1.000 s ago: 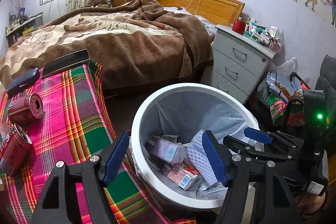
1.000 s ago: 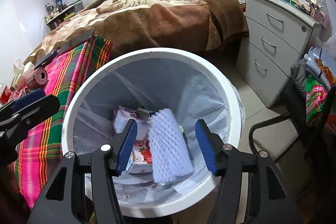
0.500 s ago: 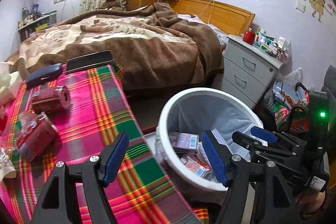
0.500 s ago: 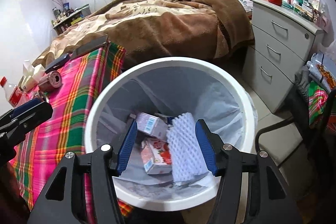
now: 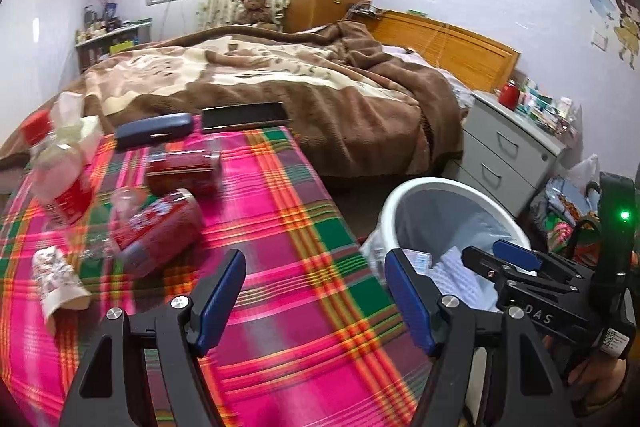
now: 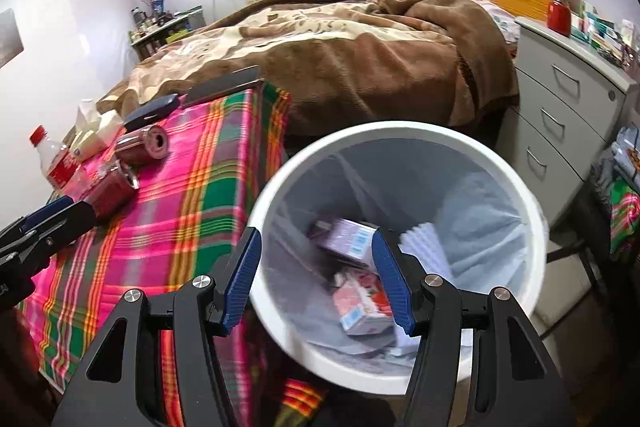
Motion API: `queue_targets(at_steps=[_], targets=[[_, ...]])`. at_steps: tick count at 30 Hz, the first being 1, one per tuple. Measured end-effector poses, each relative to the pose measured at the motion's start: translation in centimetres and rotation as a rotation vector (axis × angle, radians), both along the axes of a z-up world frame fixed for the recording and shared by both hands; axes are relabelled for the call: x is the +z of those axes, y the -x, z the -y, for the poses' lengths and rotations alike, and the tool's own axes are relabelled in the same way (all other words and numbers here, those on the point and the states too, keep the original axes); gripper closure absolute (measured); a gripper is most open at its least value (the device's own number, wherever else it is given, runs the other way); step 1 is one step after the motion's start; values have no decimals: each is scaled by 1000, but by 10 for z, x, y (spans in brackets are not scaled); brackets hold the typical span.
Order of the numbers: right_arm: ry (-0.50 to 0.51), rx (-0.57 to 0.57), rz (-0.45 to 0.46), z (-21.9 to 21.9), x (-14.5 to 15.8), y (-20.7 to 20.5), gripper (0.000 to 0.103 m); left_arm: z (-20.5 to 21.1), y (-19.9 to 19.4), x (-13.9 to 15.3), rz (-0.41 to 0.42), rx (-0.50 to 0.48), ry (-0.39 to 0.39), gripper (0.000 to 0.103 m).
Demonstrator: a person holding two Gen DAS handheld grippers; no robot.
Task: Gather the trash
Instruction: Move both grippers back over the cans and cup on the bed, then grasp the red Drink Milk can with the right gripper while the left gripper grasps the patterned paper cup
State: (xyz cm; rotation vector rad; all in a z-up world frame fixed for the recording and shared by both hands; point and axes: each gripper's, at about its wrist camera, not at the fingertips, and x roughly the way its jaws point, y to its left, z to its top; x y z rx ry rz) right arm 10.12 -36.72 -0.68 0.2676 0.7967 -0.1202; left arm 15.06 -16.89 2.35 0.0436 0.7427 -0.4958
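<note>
Both tongs released: left tongs (image 5: 316, 299) above tablecloth (image 5: 280, 227), cans (image 5: 160, 227) ahead-left; right tongs (image 6: 316, 279) over bin (image 6: 400, 131).

Motion blur smears the cans (image 5: 160, 227) and bottle (image 5: 60, 179) at left of frame. Bin (image 6: 400, 143) contents partly masked by right gripper (image 6: 316, 279) fingers (image 6: 390, 279); carton print illegible.

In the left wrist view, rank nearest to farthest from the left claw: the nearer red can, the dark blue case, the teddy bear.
From the left claw:
1. Nearer red can, lying on the plaid cloth, left.
2. Dark blue case, at the cloth's far edge.
3. Teddy bear, beyond the bed.
</note>
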Motion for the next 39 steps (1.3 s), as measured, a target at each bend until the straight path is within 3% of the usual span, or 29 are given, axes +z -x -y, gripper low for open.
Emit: queue_targets(at_steps=[10,27,36,39], targets=[[-11,94,20,-42,3,-15,44,-68,-3,-1,15,138,-18,31],[-58,224,5,-113,4,-55,44,-189,-30,-29,-49,396,-27,31],[-90,240,-4,-145,6,-87,44,-220,-52,-45,-100,459,-5,26],[-103,236,-4,-152,6,-97,44,-217,-62,-50,-112,437,-3,24]])
